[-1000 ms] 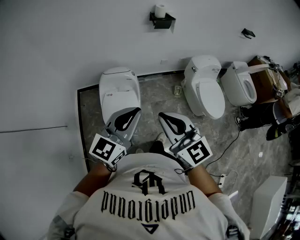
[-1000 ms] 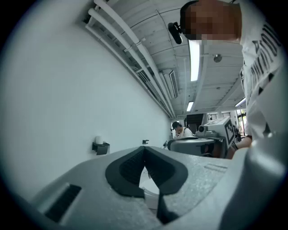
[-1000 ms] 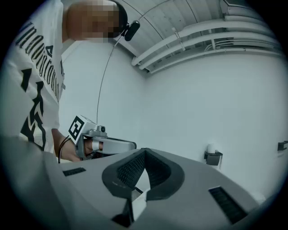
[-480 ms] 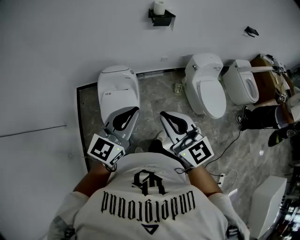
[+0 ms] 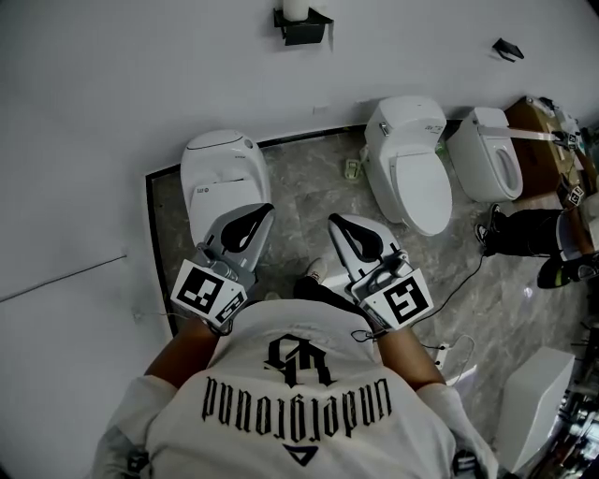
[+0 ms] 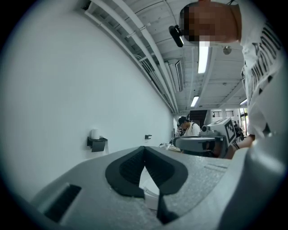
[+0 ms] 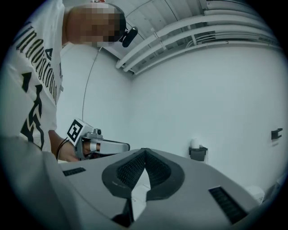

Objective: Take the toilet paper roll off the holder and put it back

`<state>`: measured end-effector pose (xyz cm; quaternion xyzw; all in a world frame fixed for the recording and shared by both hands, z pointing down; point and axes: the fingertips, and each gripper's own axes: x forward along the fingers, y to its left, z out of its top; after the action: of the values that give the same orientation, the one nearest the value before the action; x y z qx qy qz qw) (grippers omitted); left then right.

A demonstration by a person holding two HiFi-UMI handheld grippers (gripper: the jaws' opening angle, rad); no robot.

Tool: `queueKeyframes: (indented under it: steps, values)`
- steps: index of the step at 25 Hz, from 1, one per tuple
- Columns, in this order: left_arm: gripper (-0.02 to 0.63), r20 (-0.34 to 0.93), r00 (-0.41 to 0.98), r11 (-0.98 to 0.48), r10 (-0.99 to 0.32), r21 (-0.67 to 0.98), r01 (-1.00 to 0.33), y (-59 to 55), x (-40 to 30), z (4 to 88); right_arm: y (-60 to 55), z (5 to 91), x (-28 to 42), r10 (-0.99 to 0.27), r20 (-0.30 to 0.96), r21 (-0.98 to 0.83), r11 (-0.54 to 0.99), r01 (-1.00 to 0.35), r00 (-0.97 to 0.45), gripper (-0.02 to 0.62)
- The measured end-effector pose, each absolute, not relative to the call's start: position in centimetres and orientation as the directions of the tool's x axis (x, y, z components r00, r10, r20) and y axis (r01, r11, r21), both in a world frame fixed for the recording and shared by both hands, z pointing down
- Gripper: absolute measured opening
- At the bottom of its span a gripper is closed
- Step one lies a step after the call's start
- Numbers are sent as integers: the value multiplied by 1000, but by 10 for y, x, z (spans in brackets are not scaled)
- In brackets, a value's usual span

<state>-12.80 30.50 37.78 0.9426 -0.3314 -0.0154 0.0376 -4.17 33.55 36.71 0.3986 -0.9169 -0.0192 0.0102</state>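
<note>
The white toilet paper roll point(image 5: 296, 7) stands on a black wall holder point(image 5: 302, 27) at the top edge of the head view, far from both grippers. My left gripper point(image 5: 266, 208) is held level over a white toilet point(image 5: 225, 168); its jaws meet at the tips, with nothing between them. My right gripper point(image 5: 335, 221) is beside it, shut and empty as well. In the left gripper view the roll point(image 6: 95, 134) and holder point(image 6: 97, 143) sit on the wall left of the jaws point(image 6: 144, 147). In the right gripper view the roll point(image 7: 195, 143) and holder point(image 7: 198, 153) lie right of the jaws point(image 7: 144, 149).
Two more toilets point(image 5: 412, 173) point(image 5: 489, 164) stand along the wall to the right. A second black holder point(image 5: 508, 49) is on the wall further right. A person point(image 5: 533, 234) crouches at the right edge. A white cabinet point(image 5: 538, 398) and a floor cable point(image 5: 459, 351) are at lower right.
Both grippers have moved together across the room towards the wall, still side by side and shut. In the head view the holder and roll have shifted up and left to the top edge.
</note>
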Motion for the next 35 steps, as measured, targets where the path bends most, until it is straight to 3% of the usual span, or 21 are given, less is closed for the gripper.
queueKeyframes:
  steps: [16,27,35]
  values:
    - [12,8,765,-763,-644,76,-643,209,-12,372,247,356,105,-765,-3,35,644,-764,-645,12]
    - [12,-8,787,-784,-617,90,-614,154,14,372,196,359,130,-772,19,23,635,-772,-635,12]
    - [12,-29,771,-770,-636,82,-632,94,-7,359,134,354,105,-748,32,24,664,-747,-663,12]
